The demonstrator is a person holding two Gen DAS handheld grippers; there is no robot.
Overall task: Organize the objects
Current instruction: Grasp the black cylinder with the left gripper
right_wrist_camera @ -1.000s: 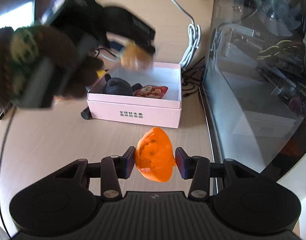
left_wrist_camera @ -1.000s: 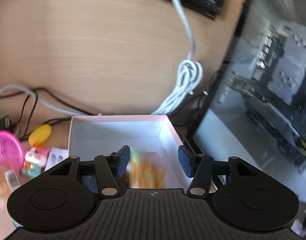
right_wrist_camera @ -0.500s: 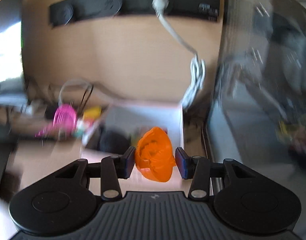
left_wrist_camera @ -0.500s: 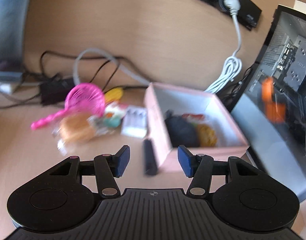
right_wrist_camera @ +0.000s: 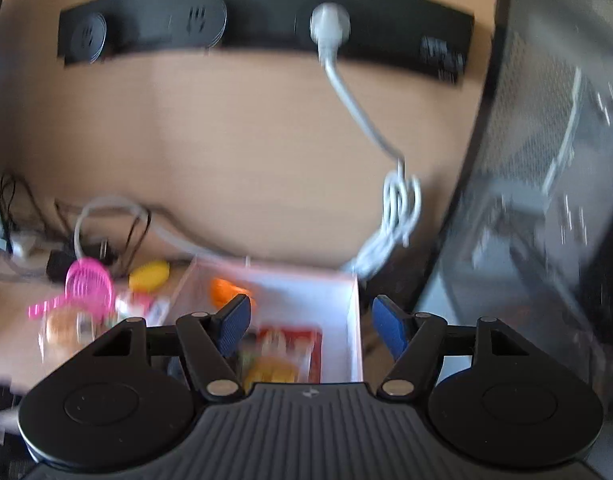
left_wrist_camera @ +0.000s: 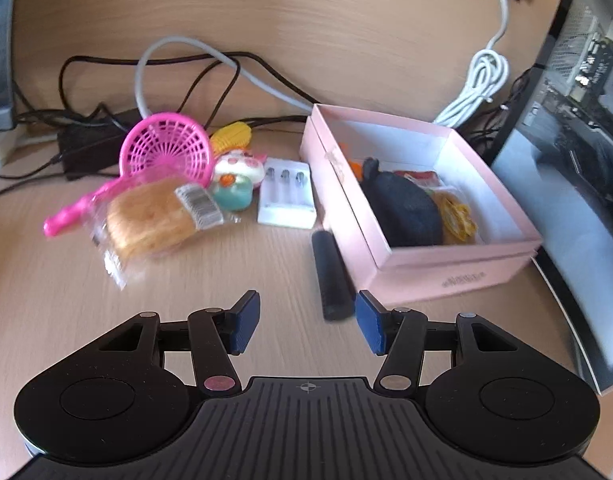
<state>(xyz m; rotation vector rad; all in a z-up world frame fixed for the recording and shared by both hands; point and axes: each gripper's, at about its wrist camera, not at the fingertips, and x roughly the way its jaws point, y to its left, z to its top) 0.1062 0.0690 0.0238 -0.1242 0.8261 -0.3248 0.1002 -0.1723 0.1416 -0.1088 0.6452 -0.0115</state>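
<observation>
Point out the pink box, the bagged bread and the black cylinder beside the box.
pink box [left_wrist_camera: 446, 276]: left wrist view, near front wall.
bagged bread [left_wrist_camera: 146, 220]: left wrist view, middle of the loaf.
black cylinder [left_wrist_camera: 330, 276]: left wrist view, mid-length of its side.

Bright daylight, glare on the glass panel; fisheye bending at edges (right view smeared, probably by motion).

Desk: pale wood-grain, matt. Pink box: smooth matt card, white inside. Pink basket: glossy plastic lattice. Bread bag: clear, shiny film. Black cylinder: matt. Dark bundle in box: looks like soft cloth. White cable: smooth plastic. Gripper pads: blue, matt.
</observation>
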